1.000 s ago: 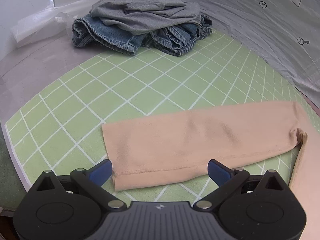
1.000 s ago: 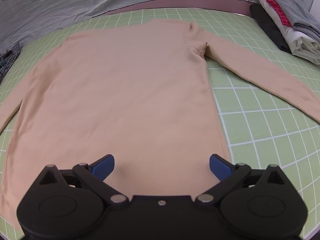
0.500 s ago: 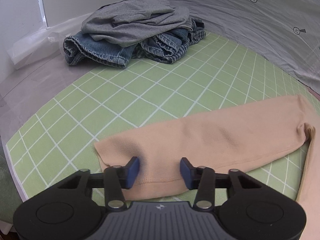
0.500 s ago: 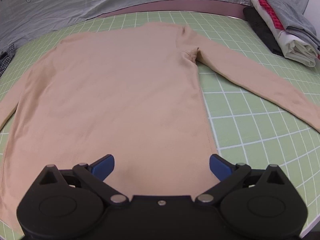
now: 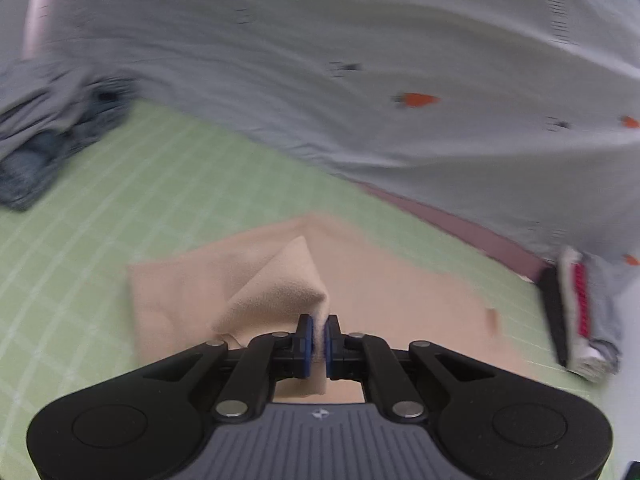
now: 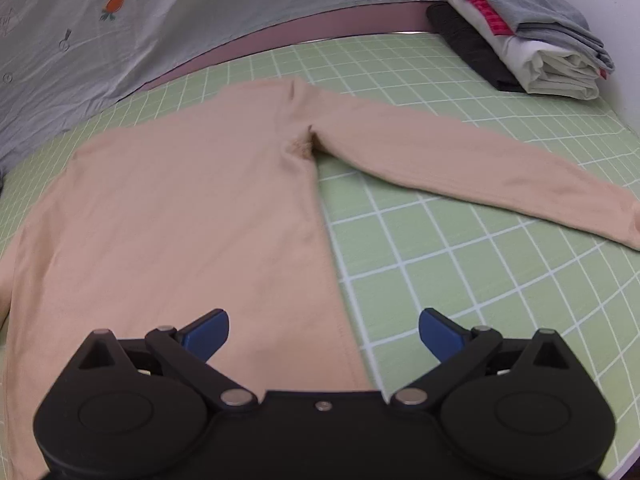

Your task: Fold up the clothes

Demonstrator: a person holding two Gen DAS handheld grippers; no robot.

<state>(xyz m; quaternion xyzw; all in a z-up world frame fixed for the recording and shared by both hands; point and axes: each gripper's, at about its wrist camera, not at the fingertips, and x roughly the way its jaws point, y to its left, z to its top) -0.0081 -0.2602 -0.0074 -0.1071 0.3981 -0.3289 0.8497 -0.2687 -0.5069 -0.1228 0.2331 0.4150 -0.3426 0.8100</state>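
Observation:
A beige long-sleeved top (image 6: 168, 216) lies flat on the green grid mat (image 6: 460, 280). Its right sleeve (image 6: 460, 164) stretches out to the right. My left gripper (image 5: 316, 334) is shut on the cuff of the left sleeve (image 5: 280, 288) and holds it lifted and folded over the body of the top (image 5: 400, 292). My right gripper (image 6: 323, 326) is open and empty, low over the hem of the top near its right side seam.
A stack of folded clothes (image 6: 532, 36) sits at the mat's far right corner and also shows in the left wrist view (image 5: 576, 312). A pile of jeans and grey garments (image 5: 44, 140) lies far left. A grey printed sheet (image 6: 160, 28) hangs behind the mat.
My left gripper closed on the left sleeve's cuff, lifted it and swung it right over the top's body. The right gripper stayed open and shifted slightly over the hem.

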